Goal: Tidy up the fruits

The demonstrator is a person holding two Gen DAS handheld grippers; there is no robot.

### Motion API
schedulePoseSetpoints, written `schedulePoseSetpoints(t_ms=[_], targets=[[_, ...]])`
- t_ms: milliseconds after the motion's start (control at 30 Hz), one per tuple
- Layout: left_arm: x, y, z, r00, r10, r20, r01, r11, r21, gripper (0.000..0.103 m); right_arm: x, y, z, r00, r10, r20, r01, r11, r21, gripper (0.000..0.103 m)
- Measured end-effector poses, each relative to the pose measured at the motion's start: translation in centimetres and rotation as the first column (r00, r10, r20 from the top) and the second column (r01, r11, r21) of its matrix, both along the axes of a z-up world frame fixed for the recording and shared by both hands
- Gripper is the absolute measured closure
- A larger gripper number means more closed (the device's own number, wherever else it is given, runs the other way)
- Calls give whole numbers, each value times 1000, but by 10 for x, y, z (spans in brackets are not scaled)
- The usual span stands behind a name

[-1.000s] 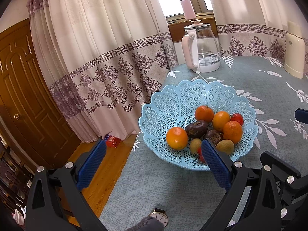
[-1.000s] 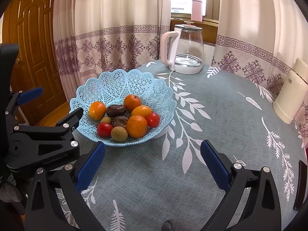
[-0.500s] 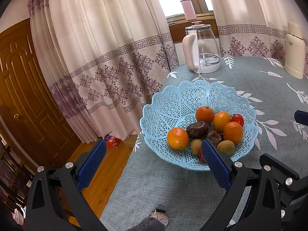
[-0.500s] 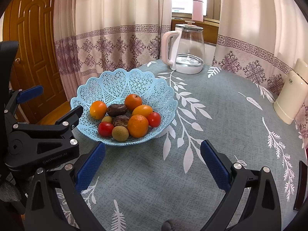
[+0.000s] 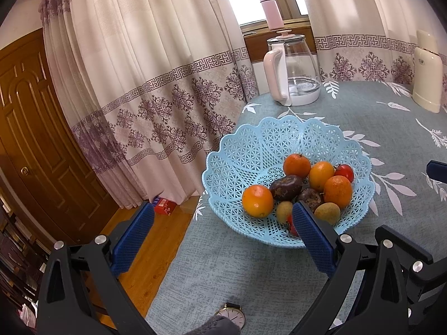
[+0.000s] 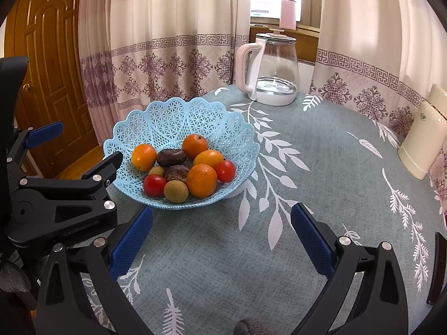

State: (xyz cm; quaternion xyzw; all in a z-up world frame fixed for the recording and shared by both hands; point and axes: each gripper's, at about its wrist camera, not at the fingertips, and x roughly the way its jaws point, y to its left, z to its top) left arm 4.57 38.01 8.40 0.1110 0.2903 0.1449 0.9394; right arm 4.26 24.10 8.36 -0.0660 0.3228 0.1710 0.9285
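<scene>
A light blue lattice basket (image 5: pixel 251 145) stands near the table's left edge. It holds several oranges (image 5: pixel 257 201), two dark passion fruits (image 5: pixel 285 187), red tomatoes (image 5: pixel 344 172) and small tan fruits (image 5: pixel 327 212). My left gripper (image 5: pixel 223 240) is open and empty just short of the basket, its right finger in front of the near rim. In the right wrist view the basket (image 6: pixel 178 117) sits ahead to the left, with an orange (image 6: pixel 201 180) in it. My right gripper (image 6: pixel 222 240) is open over bare cloth. The left gripper (image 6: pixel 81 146) shows at the left.
A glass kettle (image 5: pixel 293 75) with a pink handle stands at the back, also the kettle (image 6: pixel 275 75) in the right view. A cream jug (image 6: pixel 419 145) stands at the right. A wristwatch (image 5: pixel 230 316) lies by the near edge. Left of the table are a wooden floor, curtains and a door.
Hardly anything: the right wrist view has drifted slightly, so the kettle and basket sit a touch further right. Both grippers stay open and empty.
</scene>
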Motion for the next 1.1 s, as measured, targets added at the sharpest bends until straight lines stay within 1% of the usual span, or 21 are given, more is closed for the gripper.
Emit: schedulePoseSetpoints(t_ms=[200,533,1100], targets=[[1,1,-2,1000,4,-5,-4,1000,0,3,-1,0,-2,1000,-1,-2,1,1000,2,5],[2,3,-2,1000,-4,-8,4,1000,-23,3,0,0,-3,1000,0,-4,0,1000,2,5],[1,2,-2,1000,-7,9,7,1000,-14,3,0,0,-2,1000,1,-5,0,1000,2,5]])
